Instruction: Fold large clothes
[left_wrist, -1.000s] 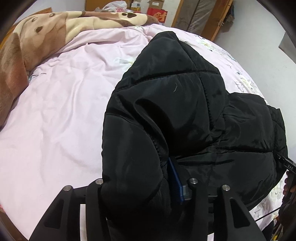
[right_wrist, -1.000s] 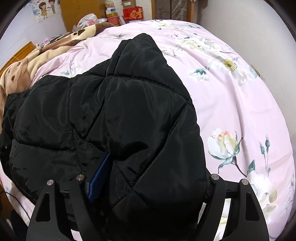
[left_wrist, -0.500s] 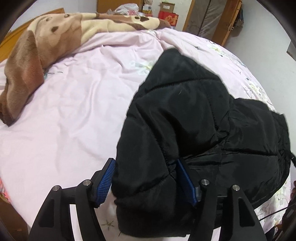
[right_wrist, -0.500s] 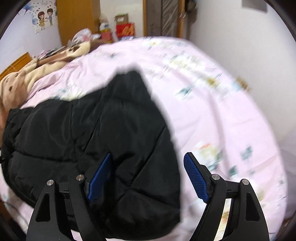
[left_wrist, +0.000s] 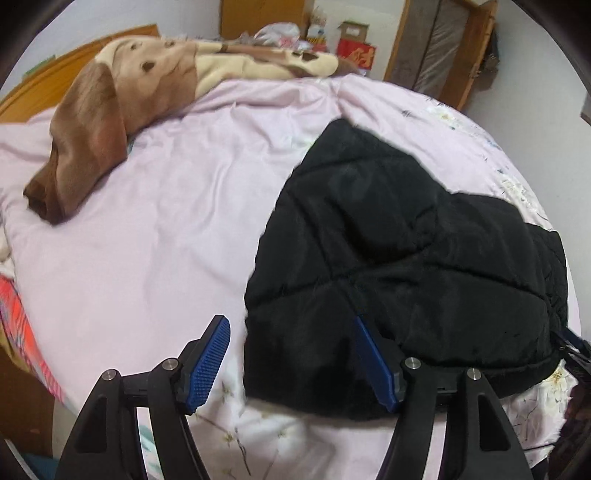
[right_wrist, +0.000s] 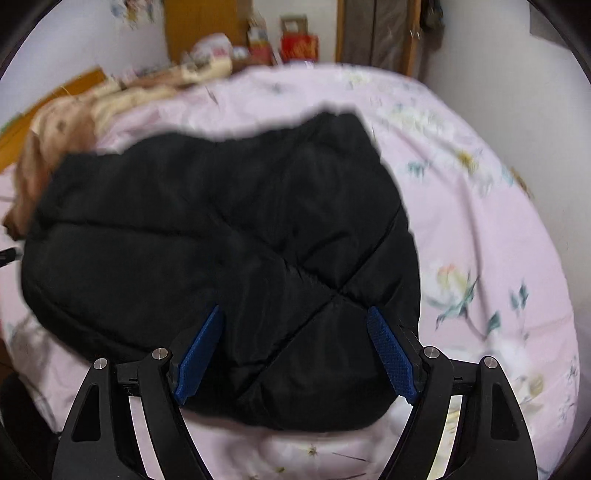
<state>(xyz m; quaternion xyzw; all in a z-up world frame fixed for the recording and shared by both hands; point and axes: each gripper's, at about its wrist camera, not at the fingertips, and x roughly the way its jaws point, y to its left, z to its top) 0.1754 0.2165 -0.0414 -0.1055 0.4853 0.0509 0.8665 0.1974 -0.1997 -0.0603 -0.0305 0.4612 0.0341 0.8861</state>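
Note:
A black quilted jacket (left_wrist: 406, 240) lies folded in a compact heap on the pink floral bed cover (left_wrist: 166, 221). My left gripper (left_wrist: 290, 332) hangs open at the jacket's near left corner. Its left pad stands clear over the sheet and its right pad sits over the black fabric without pinching it. In the right wrist view the jacket (right_wrist: 221, 240) fills the middle, slightly blurred. My right gripper (right_wrist: 295, 314) stands open just above the jacket's near right part, with both blue pads free of the fabric.
A brown and cream fleece blanket (left_wrist: 110, 110) is bunched along the far left of the bed. Boxes and bags (left_wrist: 354, 51) stand beyond the bed by a wooden wardrobe. A white wall (right_wrist: 498, 74) runs along the bed's right side.
The left jaws opened and let go of the jacket's edge. Both grippers drew back towards the near side, and the jacket now lies loose on the bed.

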